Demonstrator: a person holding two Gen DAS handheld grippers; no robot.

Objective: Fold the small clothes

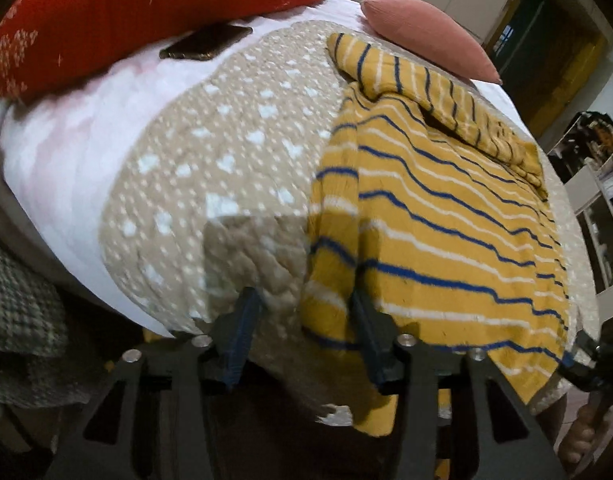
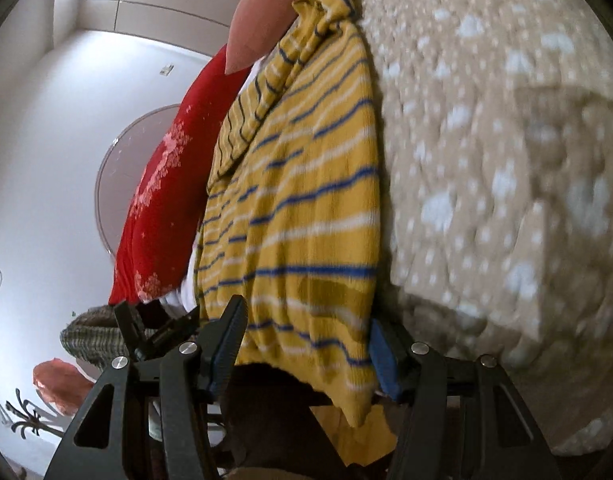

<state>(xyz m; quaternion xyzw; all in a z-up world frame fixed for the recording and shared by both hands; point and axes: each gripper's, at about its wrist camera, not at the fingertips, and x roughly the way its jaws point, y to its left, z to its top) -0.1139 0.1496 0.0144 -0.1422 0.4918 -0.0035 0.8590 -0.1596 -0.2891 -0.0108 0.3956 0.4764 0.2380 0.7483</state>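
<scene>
Both grippers are down at the near edge of the bed, and the striped top [image 1: 434, 216] lies spread on the quilt [image 1: 226, 152], its hem hanging just over that near edge. It sits toward the right of the quilt, with one sleeve folded back across its far end.

Left gripper [image 1: 302, 336]: jaws parted, and the left corner of the hem droops between them. I can't make out the pads pressing, so I call it released, cloth merely in the gap. Right gripper [image 2: 306, 344]: jaws wide, straddling the other corner of the hem; again the knit hangs loose between the fingers, nothing clenched.

That top looks like a soft, light knit. It'll drape and sag the moment it's lifted, and it won't slip much on those ribbed pads. My guess: the best hold is right there, one hem corner for each gripper, so the body lifts evenly and can be laid over toward the far end.

The surface is padded, beige with white hearts and dots, over a pale sheet; soft enough that the cloth may drag and bunch. A red pillow [image 1: 138, 12] and a pink cushion [image 1: 430, 36] sit at the far end, a dark phone [image 1: 206, 42] just beside the red pillow. Pale walls, a doorway far right, a woven basket [image 2: 94, 336] on the floor.
</scene>
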